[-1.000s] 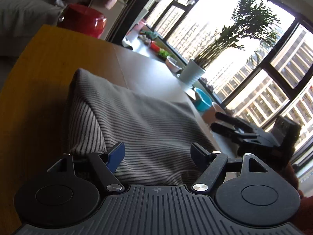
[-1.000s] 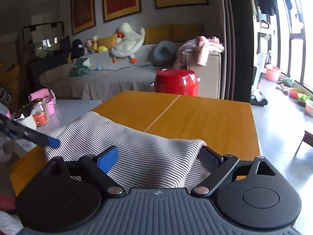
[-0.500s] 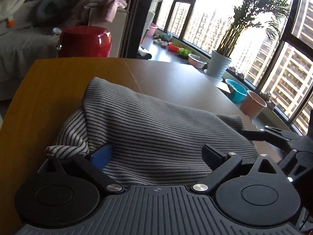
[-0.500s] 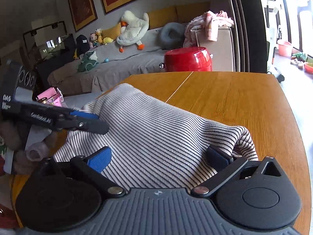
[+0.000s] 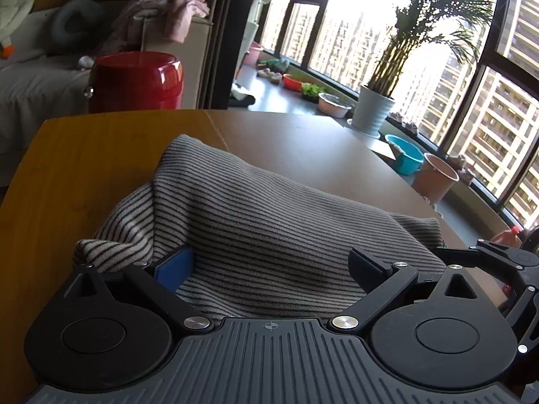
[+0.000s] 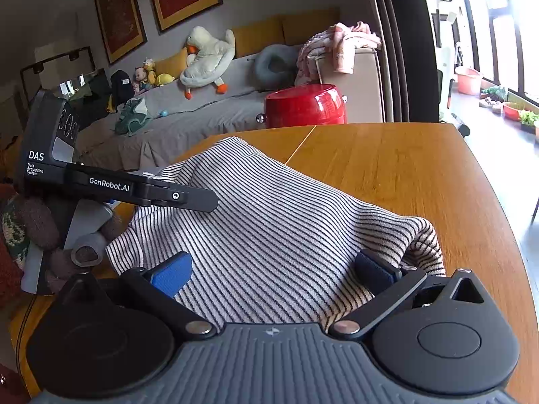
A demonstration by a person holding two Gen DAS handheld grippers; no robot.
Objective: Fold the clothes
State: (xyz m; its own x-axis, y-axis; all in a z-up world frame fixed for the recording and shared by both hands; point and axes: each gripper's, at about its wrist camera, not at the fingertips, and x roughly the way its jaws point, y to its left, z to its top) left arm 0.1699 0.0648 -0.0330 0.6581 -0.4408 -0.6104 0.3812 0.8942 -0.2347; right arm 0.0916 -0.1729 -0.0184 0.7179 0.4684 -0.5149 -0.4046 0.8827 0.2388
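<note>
A black-and-white striped garment (image 5: pixel 269 208) lies humped on the wooden table (image 5: pixel 84 155), with a bunched corner at its near left. My left gripper (image 5: pixel 271 264) stands open at the garment's near edge; the cloth lies between its fingers and neither pad presses on it. In the right wrist view the same garment (image 6: pixel 269 208) fills the middle, and my right gripper (image 6: pixel 273 272) is open wide over its near edge, a folded corner by the right finger. A finger (image 6: pixel 175 197) of the left gripper reaches over the cloth's far left side.
A red drum-shaped container (image 6: pixel 305 104) stands beyond the table's far edge, in front of a grey sofa (image 6: pixel 202 118) with soft toys. Windows, a potted plant (image 5: pixel 374 114) and basins (image 5: pixel 404 158) lie to the right. Bare wood (image 6: pixel 404 168) surrounds the garment.
The left gripper's jaws have spread wider and it swung across, now showing in the right wrist view. The right gripper sank towards the cloth. The garment's corners have dropped and bunched.
</note>
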